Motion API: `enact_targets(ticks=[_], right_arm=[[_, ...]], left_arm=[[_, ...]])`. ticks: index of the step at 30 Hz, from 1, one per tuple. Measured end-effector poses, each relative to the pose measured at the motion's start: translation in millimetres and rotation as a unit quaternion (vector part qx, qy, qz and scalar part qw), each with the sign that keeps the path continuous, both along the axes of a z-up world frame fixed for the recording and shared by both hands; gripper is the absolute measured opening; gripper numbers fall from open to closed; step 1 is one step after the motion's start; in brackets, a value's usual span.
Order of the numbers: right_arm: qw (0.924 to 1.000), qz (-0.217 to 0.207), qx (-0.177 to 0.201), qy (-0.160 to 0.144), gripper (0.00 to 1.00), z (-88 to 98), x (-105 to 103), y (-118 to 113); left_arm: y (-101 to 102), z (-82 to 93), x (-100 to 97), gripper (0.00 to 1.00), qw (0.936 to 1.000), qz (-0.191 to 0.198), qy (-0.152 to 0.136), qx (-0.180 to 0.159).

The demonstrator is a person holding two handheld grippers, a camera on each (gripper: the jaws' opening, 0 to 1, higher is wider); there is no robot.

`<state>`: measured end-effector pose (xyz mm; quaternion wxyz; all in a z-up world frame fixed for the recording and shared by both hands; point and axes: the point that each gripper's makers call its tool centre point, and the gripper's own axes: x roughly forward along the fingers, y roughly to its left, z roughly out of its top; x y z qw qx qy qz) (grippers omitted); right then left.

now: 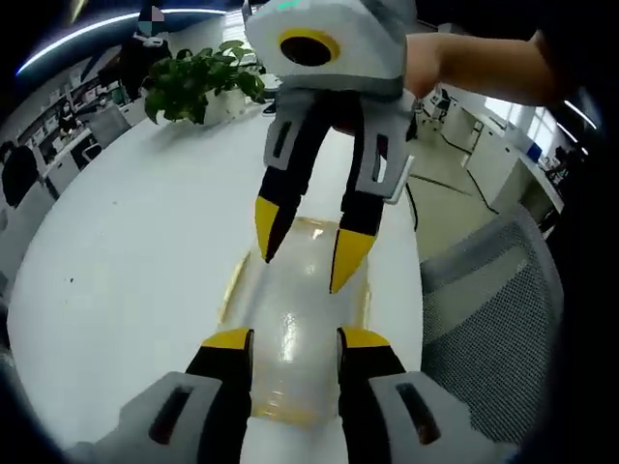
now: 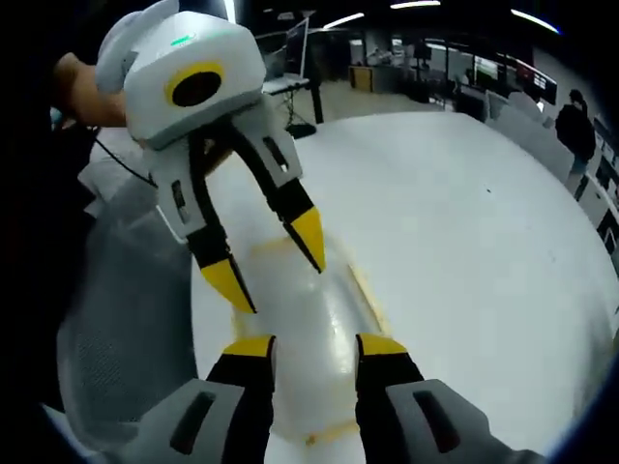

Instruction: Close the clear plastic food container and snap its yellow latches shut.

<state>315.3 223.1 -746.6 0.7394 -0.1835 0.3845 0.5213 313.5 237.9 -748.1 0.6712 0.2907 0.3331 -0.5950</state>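
We see the left tool (image 1: 290,340) and the right tool (image 2: 314,348) both spread open, gripping nothing, facing each other over the clear plastic food container with yellow latches (image 1: 290,333), which lies near the white bench's (image 1: 135,271) edge; contents indiscernible.

White table (image 1: 126,261) with two items resting on it
Clear food container (image 1: 290,329) with yellow latches (image 1: 232,280) lies flat on the glossy tabletop near the edge next to a grey mesh chair (image 1: 493,309); potted green plant (image 1: 198,82) stands at the table's far end, well apart from the container
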Motion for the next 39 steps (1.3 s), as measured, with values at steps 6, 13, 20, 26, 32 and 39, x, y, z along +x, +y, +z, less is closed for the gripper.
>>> enact_targets(ticks=[6, 13, 20, 26, 32, 39], right_arm=[[0.9999, 0.013, -0.009, -0.004, 0.3, -4.1, -0.5, 5.2], [0.9998, 0.012, -0.009, -0.011, 0.3, -2.6, 5.0, 4.9], [0.9998, -0.005, -0.002, -0.019, 0.31, 2.3, 22.1, 7.0], [0.9994, 0.016, -0.024, -0.02, 0.32, -0.6, 28.3, 9.6], [0.9992, 0.017, -0.035, 0.007, 0.35, -8.3, 34.0, 6.2], [0.9975, 0.003, 0.006, 0.071, 0.44, -3.4, 29.7, 16.1]], left_arm=[[-7.9, -2.6, -7.9, 0.33, 0.9998, -0.015, 0.01, 0.001], [-9.3, -8.8, -14.3, 0.37, 0.999, -0.042, -0.001, 0.019], [-4.8, -9.0, -20.0, 0.41, 0.9973, -0.061, -0.019, 0.035], [-3.8, -9.5, -16.2, 0.43, 0.998, -0.048, -0.016, 0.037], [-1.9, -9.3, -13.9, 0.47, 0.9987, -0.034, -0.016, 0.034], [-1.9, -9.4, -15.0, 0.45, 0.9986, -0.037, -0.017, 0.033]])
